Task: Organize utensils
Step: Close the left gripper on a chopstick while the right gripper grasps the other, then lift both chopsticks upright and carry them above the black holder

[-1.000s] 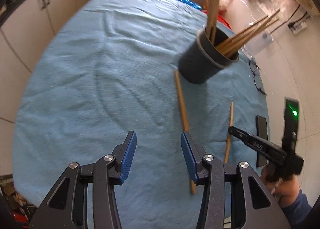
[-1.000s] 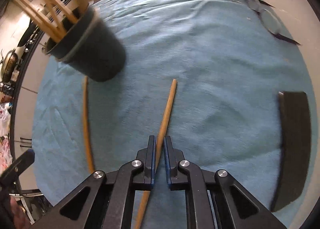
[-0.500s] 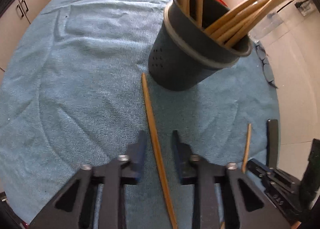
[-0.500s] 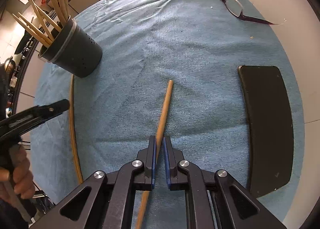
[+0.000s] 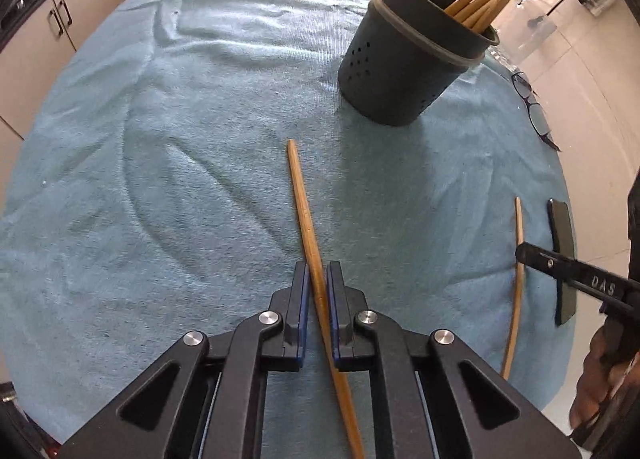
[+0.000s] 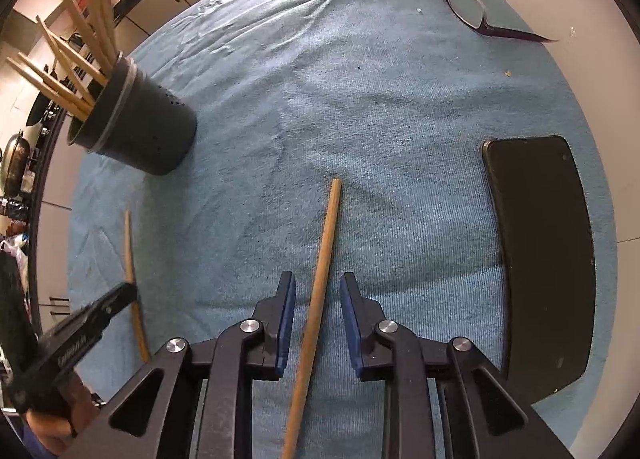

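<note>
Chopstick of light wood [image 5: 306,219] lies on the blue towel [image 5: 160,179] over the desk, clamped tight by the left hand-held gripper [image 5: 318,279]; a second wooden chopstick [image 6: 320,279] sits loose between the right hand-held gripper's [image 6: 318,291] opening jaws. Pickup is in hand: next, lift toward the dark perforated holder [image 5: 404,71] at one o'clock. A second ago the left was wide, the right clamped.

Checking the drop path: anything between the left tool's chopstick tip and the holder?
Nothing. In the left wrist view, only bare blue cloth lies between the chopstick tip and the dark holder. The left tool is shut on that chopstick.
</note>
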`<state>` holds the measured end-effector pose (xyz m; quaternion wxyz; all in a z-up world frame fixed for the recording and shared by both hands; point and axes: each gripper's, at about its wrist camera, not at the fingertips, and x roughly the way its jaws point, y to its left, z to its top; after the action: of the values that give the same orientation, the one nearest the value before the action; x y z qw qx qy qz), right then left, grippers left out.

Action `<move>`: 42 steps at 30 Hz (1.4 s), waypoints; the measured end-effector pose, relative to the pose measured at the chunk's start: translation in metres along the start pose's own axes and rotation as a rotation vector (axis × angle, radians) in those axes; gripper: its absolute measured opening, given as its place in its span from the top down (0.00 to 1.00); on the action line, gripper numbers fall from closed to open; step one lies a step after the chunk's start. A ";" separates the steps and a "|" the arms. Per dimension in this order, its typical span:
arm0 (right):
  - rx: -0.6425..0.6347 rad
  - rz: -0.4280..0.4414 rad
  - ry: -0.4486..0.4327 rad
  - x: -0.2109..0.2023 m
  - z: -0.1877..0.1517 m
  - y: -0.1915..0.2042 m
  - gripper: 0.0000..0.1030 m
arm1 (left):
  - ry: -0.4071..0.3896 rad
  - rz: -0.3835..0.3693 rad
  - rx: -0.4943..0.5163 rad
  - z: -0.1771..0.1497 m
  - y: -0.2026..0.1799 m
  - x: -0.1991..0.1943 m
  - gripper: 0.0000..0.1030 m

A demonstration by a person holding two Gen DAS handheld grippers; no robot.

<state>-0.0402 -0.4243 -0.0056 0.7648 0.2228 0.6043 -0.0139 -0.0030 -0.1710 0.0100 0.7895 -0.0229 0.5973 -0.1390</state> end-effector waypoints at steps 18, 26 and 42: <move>-0.043 0.077 -0.093 -0.022 -0.004 0.016 0.93 | -0.122 0.037 -0.004 0.018 0.002 -0.032 0.94; -0.137 0.166 -0.282 -0.081 -0.014 0.040 0.93 | -0.347 0.064 0.004 0.021 -0.002 -0.108 0.94; -0.193 0.216 -0.434 -0.128 -0.019 0.058 0.93 | -0.432 0.074 0.004 0.017 -0.011 -0.145 0.94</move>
<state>-0.0752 -0.3968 0.1291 0.8913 0.2041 0.3972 0.0781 -0.0249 -0.1477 0.1523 0.9038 -0.0285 0.4144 -0.1029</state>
